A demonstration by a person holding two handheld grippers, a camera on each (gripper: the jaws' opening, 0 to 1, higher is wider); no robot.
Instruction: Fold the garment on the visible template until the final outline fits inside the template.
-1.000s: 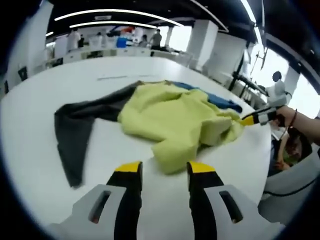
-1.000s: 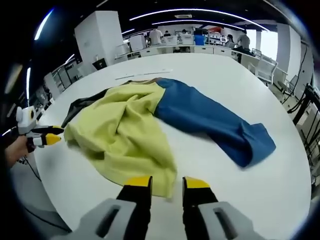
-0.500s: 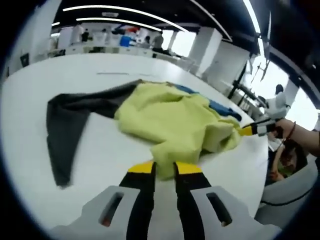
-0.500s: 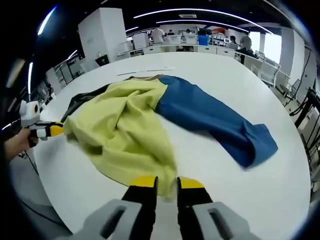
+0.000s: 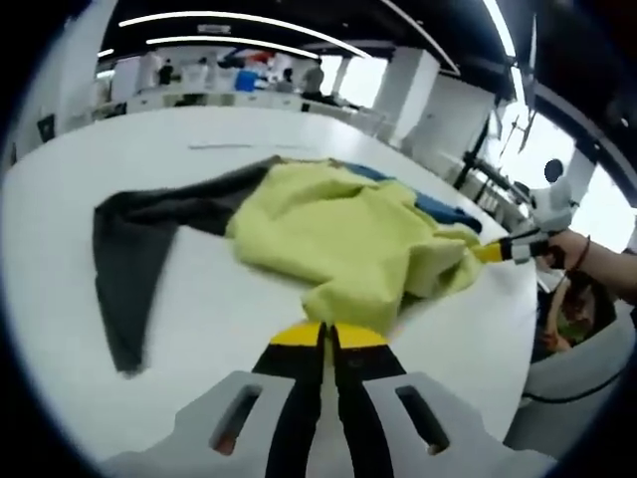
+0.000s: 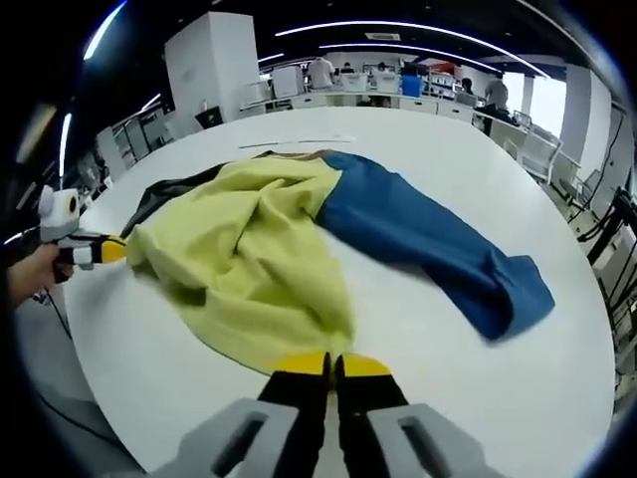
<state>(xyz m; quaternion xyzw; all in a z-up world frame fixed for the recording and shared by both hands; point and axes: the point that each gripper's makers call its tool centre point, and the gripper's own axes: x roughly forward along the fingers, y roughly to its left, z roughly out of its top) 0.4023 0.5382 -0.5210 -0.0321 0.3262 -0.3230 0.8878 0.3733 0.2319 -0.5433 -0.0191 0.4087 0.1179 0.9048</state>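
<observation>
A garment lies crumpled on the white round table [image 5: 90, 159] [image 6: 498, 398]. Its body [image 5: 338, 239] [image 6: 249, 249] is yellow-green, with one dark grey sleeve [image 5: 129, 259] [image 6: 169, 194] and one blue sleeve [image 5: 438, 206] [image 6: 418, 234]. My left gripper [image 5: 323, 334] is shut on the near edge of the yellow-green body; in the right gripper view it [image 6: 100, 251] pinches the cloth's left corner. My right gripper [image 6: 331, 363] is shut on the hem at the bottom of its view; in the left gripper view it [image 5: 493, 251] holds the cloth's right end.
A thin pale line [image 5: 224, 146] [image 6: 294, 142] lies on the table beyond the garment. A person's hand [image 5: 587, 254] [image 6: 30, 279] holds each far gripper at the table's edge. Desks and people [image 6: 398, 80] stand far behind.
Both grippers went from open to shut, their jaws closing on the yellow-green cloth's edge. Each camera moved slightly closer to the garment.
</observation>
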